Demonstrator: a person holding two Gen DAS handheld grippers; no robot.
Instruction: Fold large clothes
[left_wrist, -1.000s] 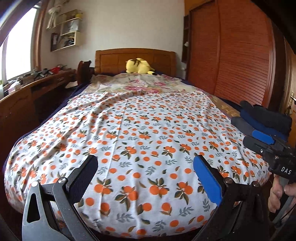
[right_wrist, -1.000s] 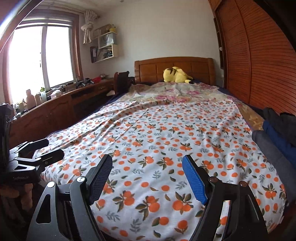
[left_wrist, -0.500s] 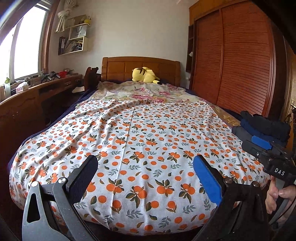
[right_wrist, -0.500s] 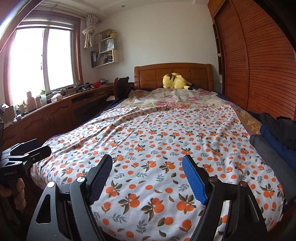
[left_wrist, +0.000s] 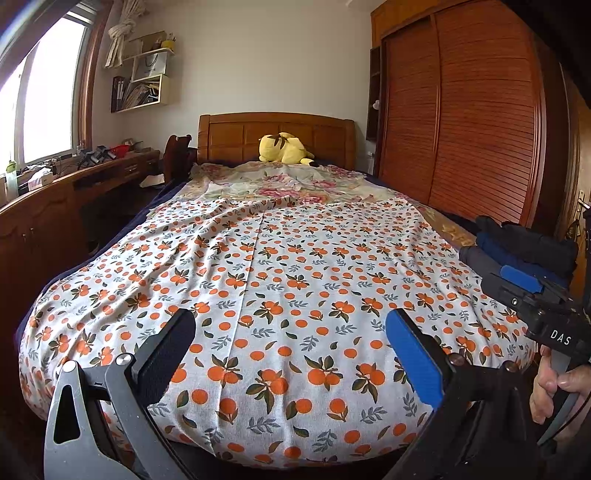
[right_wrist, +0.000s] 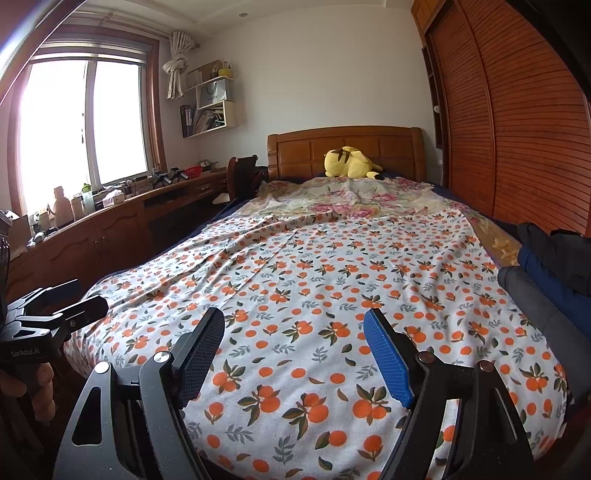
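The left gripper (left_wrist: 290, 345) is held at the foot of the bed, its jaws spread wide with nothing gripped between them. The right gripper (right_wrist: 293, 345) is likewise held with its jaws wide apart and empty. A large white cloth (left_wrist: 295, 280) printed with oranges is spread flat over the bed, ahead of and below both pairs of jaws; its near edge hangs over the foot of the bed just under the fingertips, and no pad is seen touching it. Beyond the cloth, a flowered sheet (left_wrist: 291, 184) and a yellow plush toy (left_wrist: 282, 147) are seen by the wooden headboard (left_wrist: 275, 134). To the right of the jaws, a pile of dark folded clothes (right_wrist: 550, 266) lies at the bed's edge.
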